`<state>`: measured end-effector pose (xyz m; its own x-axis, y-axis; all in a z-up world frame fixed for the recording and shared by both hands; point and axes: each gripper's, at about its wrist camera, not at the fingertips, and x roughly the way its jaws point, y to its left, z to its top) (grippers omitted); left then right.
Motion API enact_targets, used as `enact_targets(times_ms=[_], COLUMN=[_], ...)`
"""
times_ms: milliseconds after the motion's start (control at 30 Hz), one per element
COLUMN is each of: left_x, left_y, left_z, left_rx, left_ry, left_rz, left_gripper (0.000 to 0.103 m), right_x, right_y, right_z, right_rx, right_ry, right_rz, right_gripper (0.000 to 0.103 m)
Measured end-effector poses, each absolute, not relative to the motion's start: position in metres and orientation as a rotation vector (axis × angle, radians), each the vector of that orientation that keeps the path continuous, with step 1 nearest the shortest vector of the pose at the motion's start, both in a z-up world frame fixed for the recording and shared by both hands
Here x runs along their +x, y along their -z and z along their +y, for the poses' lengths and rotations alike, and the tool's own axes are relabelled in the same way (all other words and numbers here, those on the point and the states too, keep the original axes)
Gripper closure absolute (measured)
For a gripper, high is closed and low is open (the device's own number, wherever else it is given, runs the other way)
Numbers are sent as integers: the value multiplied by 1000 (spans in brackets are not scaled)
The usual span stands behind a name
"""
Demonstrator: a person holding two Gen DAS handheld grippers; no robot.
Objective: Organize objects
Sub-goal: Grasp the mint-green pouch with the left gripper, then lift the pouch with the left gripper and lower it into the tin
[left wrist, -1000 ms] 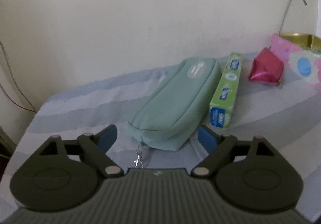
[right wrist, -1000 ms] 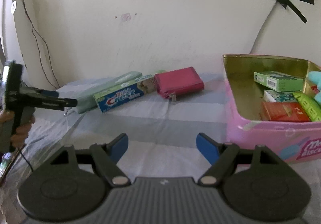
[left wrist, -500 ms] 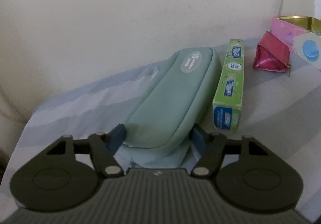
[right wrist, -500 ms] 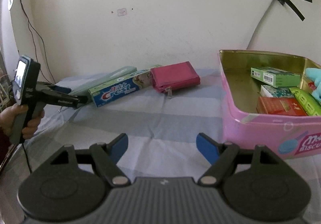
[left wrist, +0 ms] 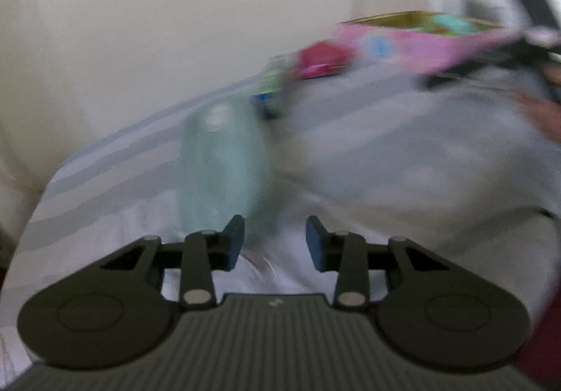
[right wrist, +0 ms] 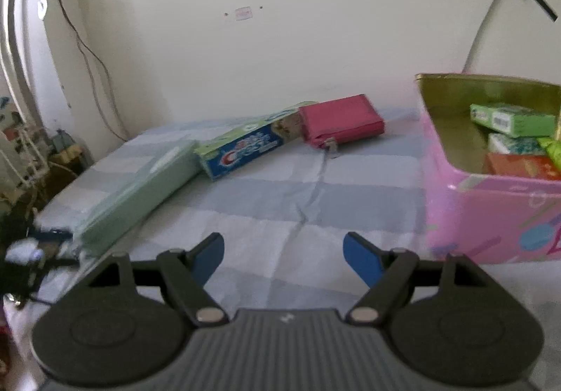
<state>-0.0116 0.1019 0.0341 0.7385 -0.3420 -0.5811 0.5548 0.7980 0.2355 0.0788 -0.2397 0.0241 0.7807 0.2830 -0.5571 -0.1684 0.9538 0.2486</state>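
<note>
My left claw (left wrist: pixel 275 242) has just been closing and is clenched to its narrowest. The mint pouch (left wrist: pixel 217 173) stretches away ahead of its left pad, but the blur hides whether any of the pouch's near end is pinched between the pads. My right claw (right wrist: pixel 284 258) is released, with only bare striped cloth between its pads.

The desk (right wrist: pixel 280 201) ends at the wall behind, and its left edge drops off just beside the pouch's near end. The pink tin (right wrist: pixel 491 215) blocks the right side, with small boxes lying inside it. Between the tin and the pouch the middle of the cloth is open. The toothpaste box (right wrist: pixel 249 149) and the red purse (right wrist: pixel 342 123) lie along the back, end to end.

Half a second ago the pouch lay along the back behind the toothpaste box, and my left claw stood wider around its end. Now the pouch angles out toward the front left edge, with only its far end near the box. The box, the purse and the tin lie as before. My right claw keeps the same spread.
</note>
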Motion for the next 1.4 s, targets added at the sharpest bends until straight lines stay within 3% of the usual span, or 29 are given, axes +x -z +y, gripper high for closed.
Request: enact_targets(times_ms=[233, 267, 400, 567, 633, 700, 767, 867, 967, 1200, 1400], left_x=[-48, -42, 13, 76, 94, 104, 103, 88, 63, -17, -29], left_y=[-46, -50, -61, -50, -43, -36, -29, -28, -32, -24, -26], left_z=[86, 92, 106, 115, 115, 114, 109, 101, 97, 68, 12], left_rx=[463, 423, 293, 192, 165, 167, 196, 264, 290, 450, 569], left_ry=[481, 450, 299, 319, 338, 341, 335, 363, 428, 659, 921], left_rz=[483, 479, 519, 640, 675, 697, 693, 665, 657, 548, 471], left_gripper=[54, 51, 23, 21, 15, 19, 32, 43, 44, 44, 44], right_x=[110, 116, 144, 191, 209, 227, 240, 236, 213, 121, 58], right_y=[-41, -45, -50, -35, -23, -11, 1, -1, -4, -11, 3], right_z=[-214, -206, -175, -142, -133, -123, -115, -102, -112, -170, -266], right_rx=[205, 190, 211, 342, 392, 448, 490, 389, 391, 334, 587], right_ry=[-406, -423, -502, -544, -550, -559, -579, -550, -569, -622, -501], right_rz=[645, 639, 665, 773, 825, 880, 912, 897, 922, 900, 903], right_gripper=[25, 25, 25, 25, 25, 25, 27, 53, 59, 59, 56])
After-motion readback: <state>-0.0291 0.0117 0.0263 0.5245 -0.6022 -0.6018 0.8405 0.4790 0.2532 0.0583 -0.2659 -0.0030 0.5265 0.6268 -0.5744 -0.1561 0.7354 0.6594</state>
